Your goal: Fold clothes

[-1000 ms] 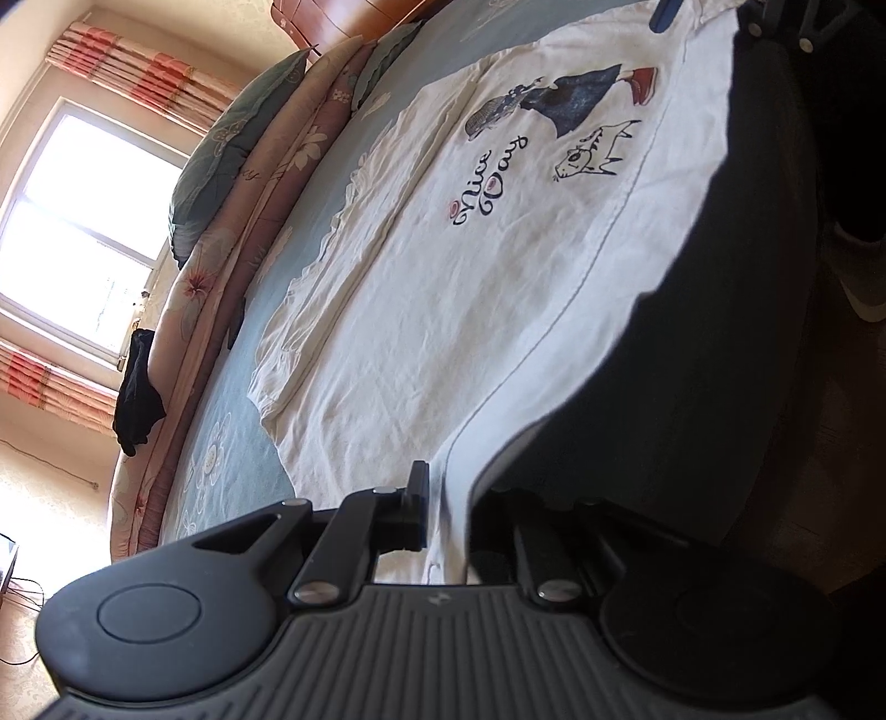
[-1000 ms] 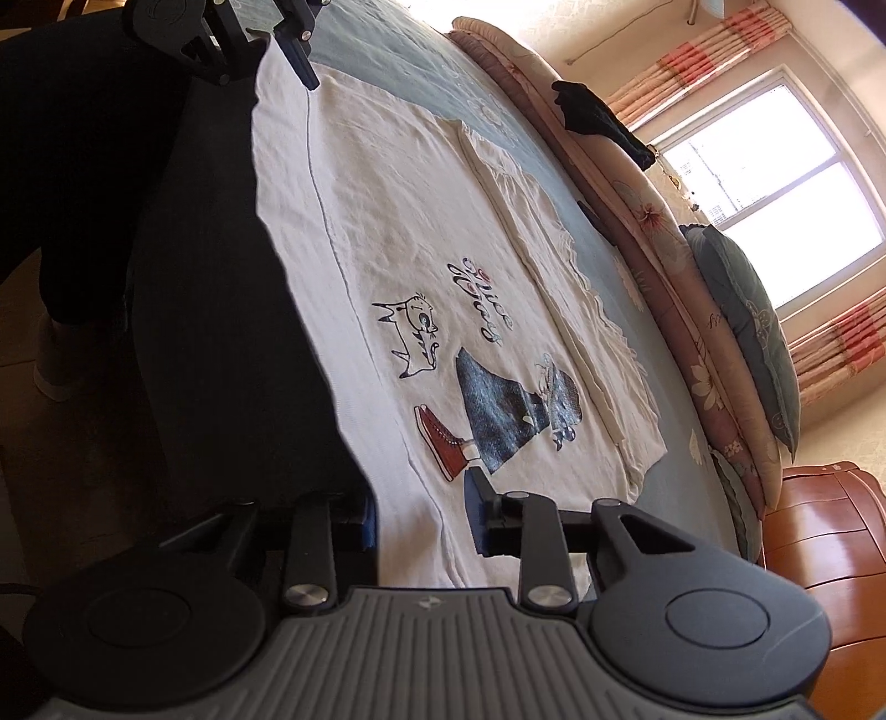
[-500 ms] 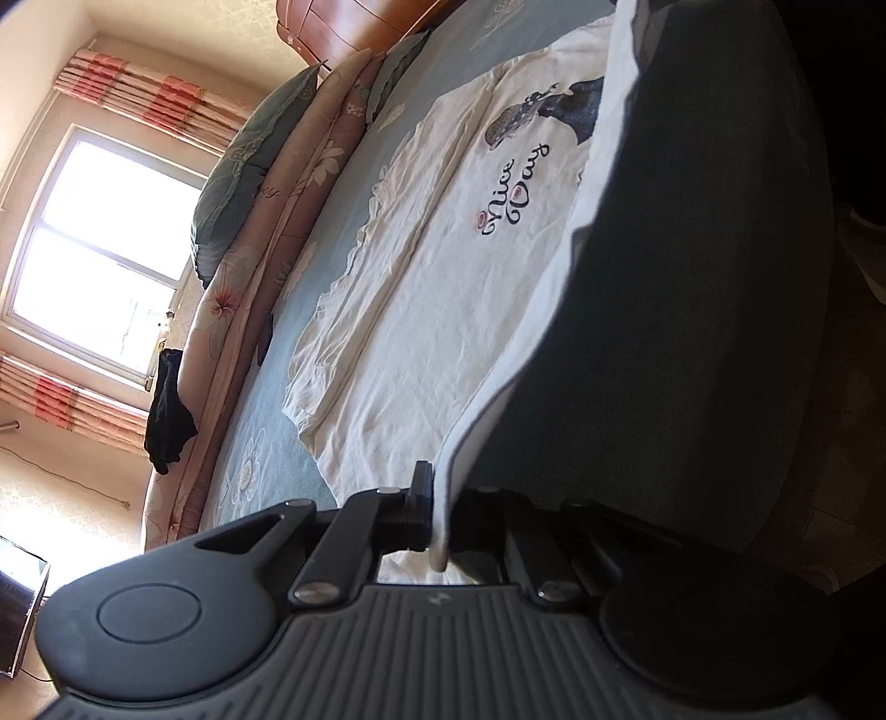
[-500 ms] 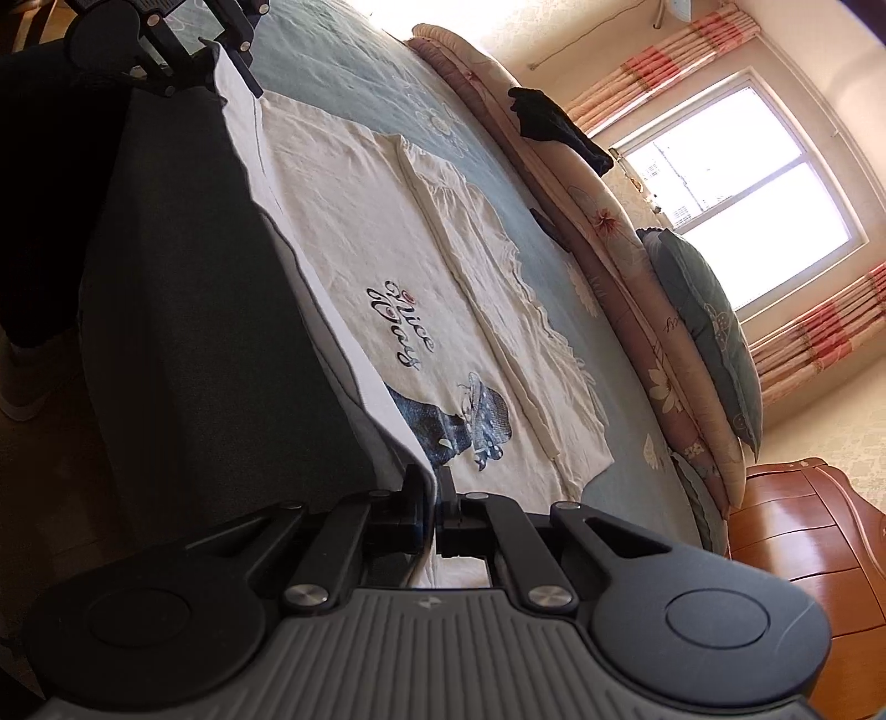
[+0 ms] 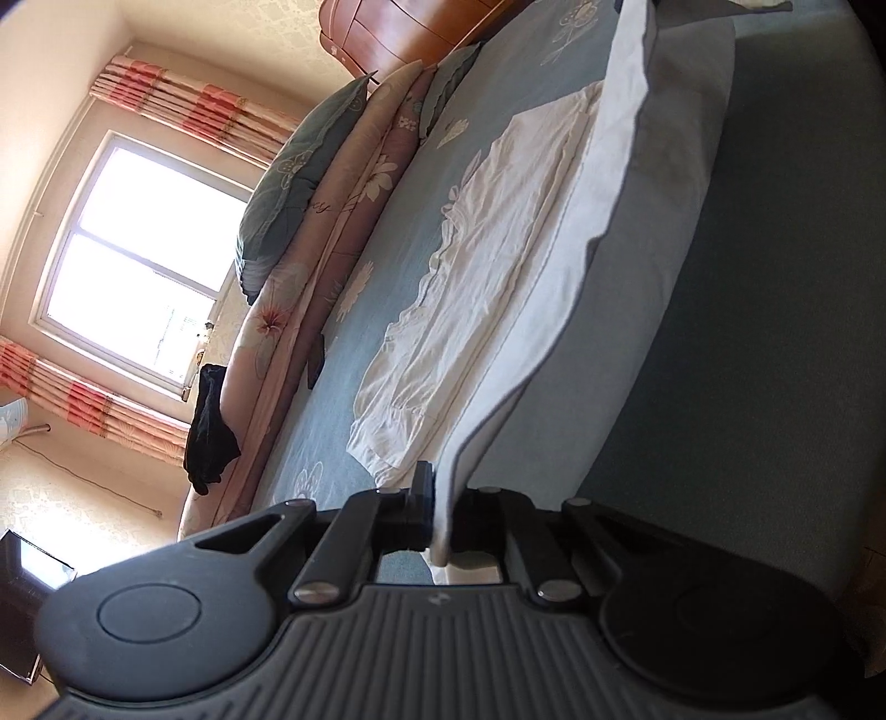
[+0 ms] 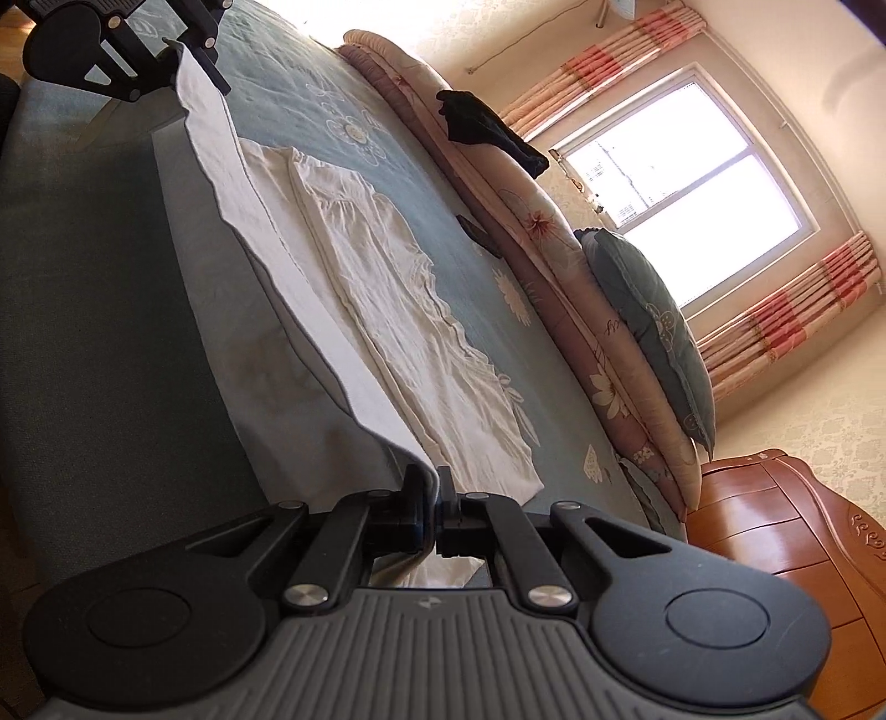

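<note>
The white garment (image 5: 498, 277) lies flat on the blue bed (image 5: 387, 266), its long axis running between the two grippers, and the near long edge is lifted off the bed in a standing flap. Each end of that raised edge sits right in a set of jaws: the left gripper (image 5: 440, 512) has its jaws pressed together on the cloth at one end, and the right gripper (image 6: 432, 512) pinches the other end in the same way. In the right wrist view the left gripper (image 6: 183, 50) shows at the far end of the edge, with the cloth held taut-ish between the two.

The relation that matters is sideways — the rest of the garment spreads away from the lifted edge toward the pillows (image 6: 648, 310) and rolled quilt (image 5: 332, 232) by the window (image 5: 138, 266), so a fold would carry the held edge across in that direction, both grippers travelling together since neither is nearer the far side than the other.

The garment is thin, crumpled white cotton; its underside reads grey in shadow. The far long side already lies doubled in on itself, with a frilled or gathered border showing along it. No print is visible on the part lying flat — judged from this, the fold is partway along.
</note>
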Available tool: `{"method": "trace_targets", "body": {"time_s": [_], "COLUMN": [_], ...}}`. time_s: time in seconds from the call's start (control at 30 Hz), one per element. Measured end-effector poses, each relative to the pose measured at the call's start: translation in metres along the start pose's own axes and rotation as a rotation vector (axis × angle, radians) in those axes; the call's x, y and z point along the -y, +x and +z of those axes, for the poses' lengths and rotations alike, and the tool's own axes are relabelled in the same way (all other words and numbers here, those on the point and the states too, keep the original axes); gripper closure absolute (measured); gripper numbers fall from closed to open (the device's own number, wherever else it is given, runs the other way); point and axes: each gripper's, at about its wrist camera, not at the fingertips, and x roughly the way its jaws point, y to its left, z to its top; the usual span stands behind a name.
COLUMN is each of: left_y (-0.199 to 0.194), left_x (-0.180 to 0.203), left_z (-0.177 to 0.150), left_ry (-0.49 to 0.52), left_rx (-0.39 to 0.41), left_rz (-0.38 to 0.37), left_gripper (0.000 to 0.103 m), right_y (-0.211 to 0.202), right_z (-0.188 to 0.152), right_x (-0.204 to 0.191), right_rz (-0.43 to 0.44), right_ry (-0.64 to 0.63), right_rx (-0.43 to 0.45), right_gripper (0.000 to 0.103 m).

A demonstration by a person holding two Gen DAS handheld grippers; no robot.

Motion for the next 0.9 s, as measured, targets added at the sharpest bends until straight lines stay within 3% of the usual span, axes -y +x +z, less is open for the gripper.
{"method": "trace_targets", "body": {"time_s": [0.43,0.9], "left_y": [0.060,0.137], "left_x": [-0.037,-0.066], "left_z": [0.026,0.038], "left_ry": [-0.070,-0.107], "left_rx": [-0.001,-0.021], "left_rz": [0.028,-0.002], "left_gripper": [0.098,0.096], "right_y": [0.063,0.148], "right_z": [0.015,0.027], "right_x": [0.040,0.073], "right_rz": [-0.044,-0.045], "right_ry": [0.054,0.088], "right_rx": [-0.008,-0.022], "right_gripper": [0.099,0.099]}}
